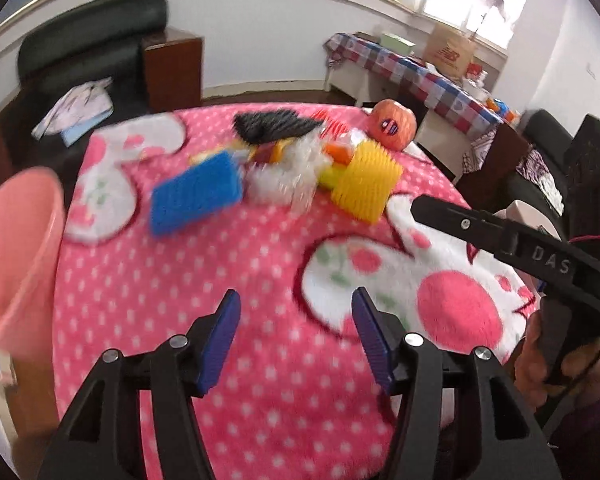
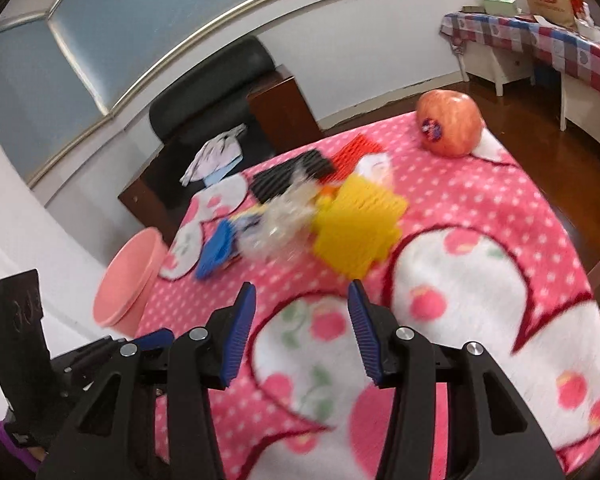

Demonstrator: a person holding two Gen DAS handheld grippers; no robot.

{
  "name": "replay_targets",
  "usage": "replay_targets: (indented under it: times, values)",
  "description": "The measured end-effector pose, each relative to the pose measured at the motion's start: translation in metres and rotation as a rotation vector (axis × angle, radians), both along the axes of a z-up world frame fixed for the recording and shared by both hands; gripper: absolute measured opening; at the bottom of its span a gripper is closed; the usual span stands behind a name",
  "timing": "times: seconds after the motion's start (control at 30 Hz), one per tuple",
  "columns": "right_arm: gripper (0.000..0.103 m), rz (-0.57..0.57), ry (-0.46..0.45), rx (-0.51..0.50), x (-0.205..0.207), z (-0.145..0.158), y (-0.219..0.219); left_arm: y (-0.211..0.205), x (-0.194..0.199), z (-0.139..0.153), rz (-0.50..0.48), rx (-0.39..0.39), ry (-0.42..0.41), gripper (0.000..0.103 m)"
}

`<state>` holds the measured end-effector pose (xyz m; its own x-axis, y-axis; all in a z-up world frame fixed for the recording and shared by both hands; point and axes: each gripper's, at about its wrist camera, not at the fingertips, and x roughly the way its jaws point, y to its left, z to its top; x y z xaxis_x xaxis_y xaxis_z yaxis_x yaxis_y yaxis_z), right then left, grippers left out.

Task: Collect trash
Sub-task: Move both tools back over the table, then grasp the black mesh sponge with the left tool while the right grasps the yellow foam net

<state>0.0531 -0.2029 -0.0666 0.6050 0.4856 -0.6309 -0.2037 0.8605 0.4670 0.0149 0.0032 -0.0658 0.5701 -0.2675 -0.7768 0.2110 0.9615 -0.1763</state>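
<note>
Pink-dotted fleece blanket [image 1: 220,280] bears a bristly plastic trash pile [image 2: 300,216] mid-table, ahead of the left gripper [image 1: 296,316] and right gripper [image 2: 302,312], both wide open and empty, best approaching low toward one piece.

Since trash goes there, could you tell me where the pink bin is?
The pink bin stands off the table's left edge, nearest the blue block.

Black plastic left gripper [image 1: 296,334] and right gripper [image 2: 302,330], ribbed blue fingers [image 1: 222,344], silver screws, purple sleeve [image 1: 596,412]
</note>
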Motion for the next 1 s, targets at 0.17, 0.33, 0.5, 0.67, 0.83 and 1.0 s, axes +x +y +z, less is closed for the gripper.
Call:
replay_targets:
  times: [0.17, 0.33, 0.5, 0.67, 0.83, 1.0]
  values:
    - [0.049, -0.042, 0.005, 0.016, 0.028, -0.007, -0.018, 0.001, 0.054, 0.023, -0.011, 0.044, -0.081, 0.057]
    - [0.049, -0.073, 0.023, 0.066, 0.048, -0.018, -0.029, -0.008, 0.102, 0.028, -0.06, 0.076, -0.102, 0.048]
    - [0.049, -0.084, 0.06, 0.101, 0.064, -0.03, -0.035, -0.024, 0.137, 0.017, -0.063, 0.158, -0.111, 0.041]
    - [0.049, -0.077, 0.091, 0.116, 0.076, -0.037, -0.036, -0.028, 0.157, 0.002, -0.052, 0.189, -0.087, 0.042]
    - [0.049, -0.067, 0.119, 0.131, 0.086, -0.045, -0.03, -0.027, 0.158, -0.004, -0.061, 0.165, -0.071, 0.011]
    - [0.049, -0.063, 0.136, 0.13, 0.091, -0.049, -0.024, -0.018, 0.14, 0.015, -0.041, 0.107, -0.131, 0.009]
